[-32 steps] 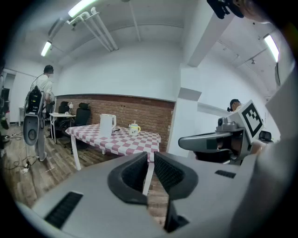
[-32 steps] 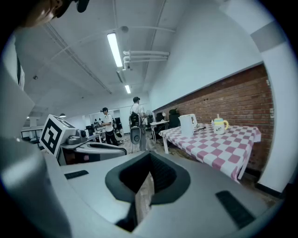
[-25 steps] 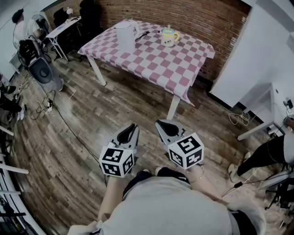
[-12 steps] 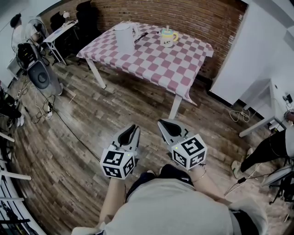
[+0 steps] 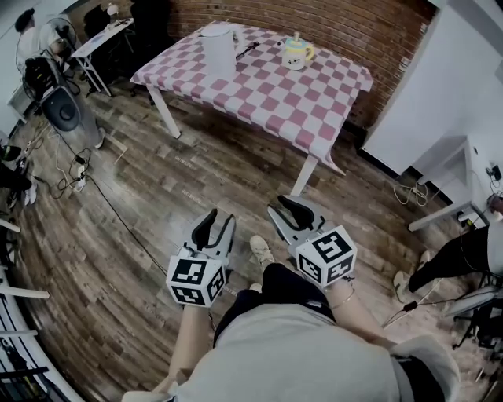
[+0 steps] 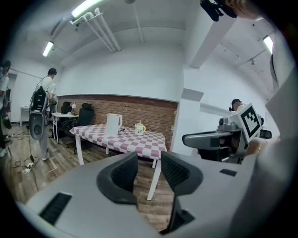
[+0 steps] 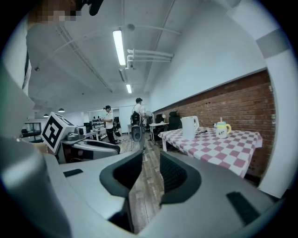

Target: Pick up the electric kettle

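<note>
A white electric kettle stands upright near the far edge of a table with a pink-and-white checked cloth, and a yellow mug stands to its right. Both grippers hang over the wooden floor, well short of the table, pointing toward it. My left gripper is opening, with nothing between its jaws. My right gripper is opening too, also with nothing in it. In the left gripper view the kettle shows small and far beyond the gripper. The right gripper view shows the kettle off to the right of the gripper.
A speaker on a stand and loose cables occupy the floor at the left. At the back left are a small table with chairs. A white desk and a person's leg are at the right. A brick wall backs the table.
Both grippers' jaws have parted from shut. The person has stepped toward the table: a shoe now shows between the grippers, and the table sits a little higher in the head view.
</note>
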### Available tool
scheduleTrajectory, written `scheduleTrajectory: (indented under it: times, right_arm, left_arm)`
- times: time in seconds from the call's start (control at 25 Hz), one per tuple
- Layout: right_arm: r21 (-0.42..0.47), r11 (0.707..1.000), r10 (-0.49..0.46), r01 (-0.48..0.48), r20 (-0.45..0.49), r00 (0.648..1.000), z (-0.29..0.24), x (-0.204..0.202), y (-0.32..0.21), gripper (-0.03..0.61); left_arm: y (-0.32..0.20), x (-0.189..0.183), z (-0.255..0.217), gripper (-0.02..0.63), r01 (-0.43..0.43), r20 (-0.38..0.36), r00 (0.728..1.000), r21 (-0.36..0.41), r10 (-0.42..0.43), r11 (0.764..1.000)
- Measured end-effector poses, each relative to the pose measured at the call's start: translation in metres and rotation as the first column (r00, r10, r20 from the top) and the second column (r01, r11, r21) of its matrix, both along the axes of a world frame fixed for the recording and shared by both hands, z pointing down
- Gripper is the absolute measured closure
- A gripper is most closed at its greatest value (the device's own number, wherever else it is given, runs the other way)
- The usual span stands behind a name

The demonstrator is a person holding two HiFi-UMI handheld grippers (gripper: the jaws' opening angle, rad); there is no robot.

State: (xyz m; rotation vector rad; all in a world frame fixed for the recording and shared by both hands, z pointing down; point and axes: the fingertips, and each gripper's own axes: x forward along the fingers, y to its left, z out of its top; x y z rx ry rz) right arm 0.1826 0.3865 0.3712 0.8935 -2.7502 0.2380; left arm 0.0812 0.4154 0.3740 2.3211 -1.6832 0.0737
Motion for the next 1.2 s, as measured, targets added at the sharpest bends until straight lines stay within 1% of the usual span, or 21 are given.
scheduleTrajectory:
  times: [0.12, 0.2, 0.24, 0.36, 0.52, 0.72, 0.88, 1.04, 1.2]
  right_arm:
    - [0.002, 1.000, -0.005, 0.005, 0.012, 1.000, 0.019, -0.011, -0.016, 0.452]
    - [0.009, 1.000, -0.012, 0.012, 0.020, 1.000, 0.023, -0.018, -0.035, 0.448]
    - [0.011, 1.000, -0.015, 0.014, 0.018, 1.000, 0.023, -0.022, -0.047, 0.448]
    - [0.007, 1.000, -0.013, 0.013, 0.015, 1.000, 0.022, -0.033, -0.086, 0.442]
    - [0.017, 0.999, -0.029, 0.028, 0.033, 0.999, 0.015, -0.052, -0.140, 0.434]
    - [0.068, 0.997, -0.043, 0.038, 0.065, 0.997, -0.008, -0.070, -0.207, 0.430]
    - [0.080, 0.995, -0.068, 0.062, 0.079, 0.995, -0.016, -0.081, -0.258, 0.430]
    - [0.072, 0.993, -0.094, 0.088, 0.083, 0.992, -0.015, -0.091, -0.291, 0.430]
    - [0.037, 0.995, -0.100, 0.097, 0.085, 0.991, -0.008, -0.094, -0.311, 0.430]
  left_arm:
    - [-0.012, -0.014, 0.020, 0.434, 0.023, -0.002, 1.000, -0.005, -0.023, 1.000]
    - [-0.030, -0.023, 0.024, 0.371, 0.045, -0.005, 0.999, 0.000, -0.045, 0.999]
    - [-0.040, -0.028, 0.024, 0.364, 0.054, -0.007, 0.999, 0.002, -0.054, 0.999]
    - [-0.075, -0.041, 0.021, 0.365, 0.066, -0.010, 0.998, 0.006, -0.066, 0.998]
    - [-0.126, -0.056, 0.014, 0.365, 0.065, -0.005, 0.998, 0.008, -0.065, 0.998]
    - [-0.192, -0.069, 0.000, 0.365, 0.074, 0.012, 0.997, 0.021, -0.074, 0.997]
    - [-0.243, -0.074, -0.009, 0.365, 0.087, 0.029, 0.996, 0.036, -0.088, 0.996]
    - [-0.280, -0.075, -0.011, 0.365, 0.086, 0.020, 0.996, 0.041, -0.087, 0.995]
    - [-0.303, -0.078, -0.004, 0.365, 0.091, -0.002, 0.996, 0.007, -0.091, 0.996]
